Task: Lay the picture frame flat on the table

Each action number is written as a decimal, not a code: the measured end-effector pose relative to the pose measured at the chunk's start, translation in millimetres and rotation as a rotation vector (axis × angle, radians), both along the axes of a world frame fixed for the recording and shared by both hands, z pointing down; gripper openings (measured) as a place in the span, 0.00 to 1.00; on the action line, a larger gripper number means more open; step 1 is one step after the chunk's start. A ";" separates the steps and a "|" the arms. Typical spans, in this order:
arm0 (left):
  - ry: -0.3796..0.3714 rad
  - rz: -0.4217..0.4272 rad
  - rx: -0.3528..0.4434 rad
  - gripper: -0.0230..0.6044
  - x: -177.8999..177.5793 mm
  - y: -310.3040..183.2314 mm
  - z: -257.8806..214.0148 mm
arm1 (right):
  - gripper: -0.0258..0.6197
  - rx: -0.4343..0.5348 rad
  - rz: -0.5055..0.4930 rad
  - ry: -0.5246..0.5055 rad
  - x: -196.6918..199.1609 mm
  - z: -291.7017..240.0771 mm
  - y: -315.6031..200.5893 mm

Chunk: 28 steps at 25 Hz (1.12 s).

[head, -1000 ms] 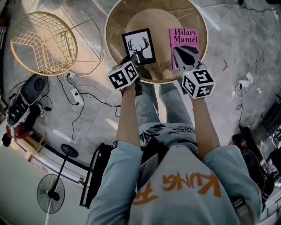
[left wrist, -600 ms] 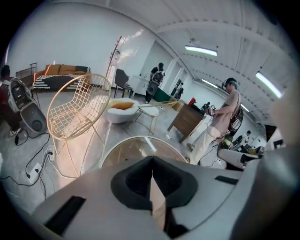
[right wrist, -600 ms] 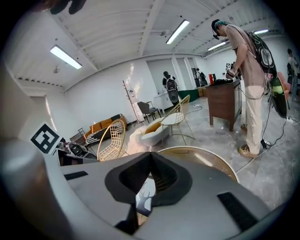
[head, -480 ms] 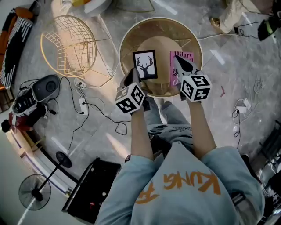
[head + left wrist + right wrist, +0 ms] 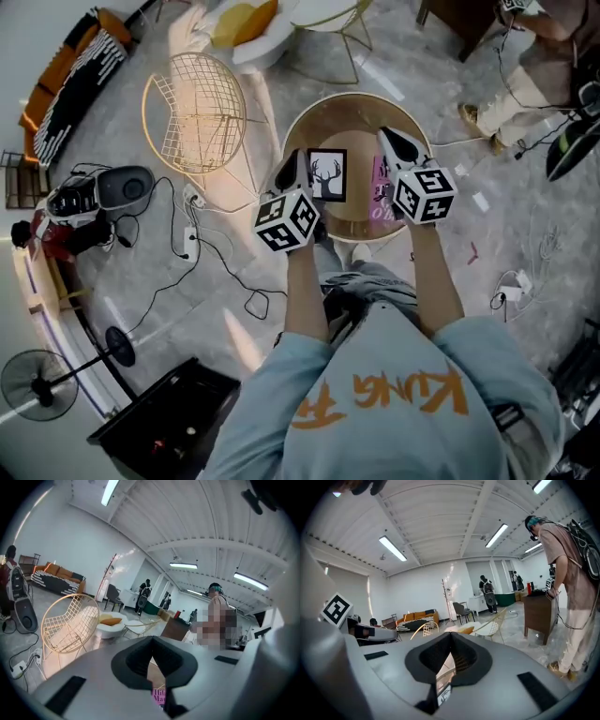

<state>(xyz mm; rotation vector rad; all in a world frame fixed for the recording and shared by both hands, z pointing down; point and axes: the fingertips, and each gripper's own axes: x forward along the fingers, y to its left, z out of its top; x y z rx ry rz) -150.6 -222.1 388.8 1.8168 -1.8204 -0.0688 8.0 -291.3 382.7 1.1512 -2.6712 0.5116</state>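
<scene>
The black picture frame [image 5: 327,174] with a deer print lies flat on the round gold-rimmed table [image 5: 309,131]. My left gripper [image 5: 289,171] is raised just left of the frame, its jaws shut with nothing between them. My right gripper [image 5: 398,142] hovers over the table's right side, also shut and empty, and covers part of a pink book [image 5: 380,192] lying beside the frame. Both gripper views look out level across the room. A sliver of the book [image 5: 159,696] shows under the left jaws, and a sliver of the deer print [image 5: 443,694] under the right jaws.
A gold wire chair [image 5: 192,112] stands left of the table, with a white chair holding a yellow cushion [image 5: 246,21] behind it. A black speaker [image 5: 117,187] and cables lie on the floor at left, a fan [image 5: 37,384] at lower left. A person [image 5: 534,56] stands at upper right.
The head view has pulled back from the table. Both grippers have lifted, and the left one has come away from the frame's near-left corner. The frame stays flat.
</scene>
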 end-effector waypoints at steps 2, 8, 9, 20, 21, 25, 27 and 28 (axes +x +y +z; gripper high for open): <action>-0.029 0.000 0.048 0.07 2.8 0.1 -20.0 | 0.04 0.047 -0.029 -0.024 -0.3 -21.9 1.2; -0.123 -0.034 0.176 0.07 6.2 0.9 -80.4 | 0.04 0.178 -0.085 -0.042 5.4 -82.4 8.9; -0.146 -0.042 0.188 0.07 7.2 1.1 -88.5 | 0.04 0.188 -0.087 -0.036 6.6 -88.0 10.2; -0.284 -0.101 0.289 0.07 9.2 4.6 -129.9 | 0.04 0.282 0.000 -0.019 21.1 -116.2 -5.2; -0.292 -0.107 0.289 0.07 7.8 4.7 -131.1 | 0.04 0.286 0.002 -0.019 21.6 -117.8 -6.1; -0.322 -0.130 0.281 0.07 -0.1 3.8 -133.7 | 0.04 0.304 0.000 -0.020 19.9 -121.9 -9.3; -0.325 -0.140 0.280 0.07 -5.3 3.9 -136.2 | 0.04 0.312 -0.003 -0.015 18.0 -124.8 -10.5; -0.327 -0.145 0.279 0.07 -8.0 3.9 -137.3 | 0.04 0.314 -0.005 -0.011 17.1 -126.0 -11.0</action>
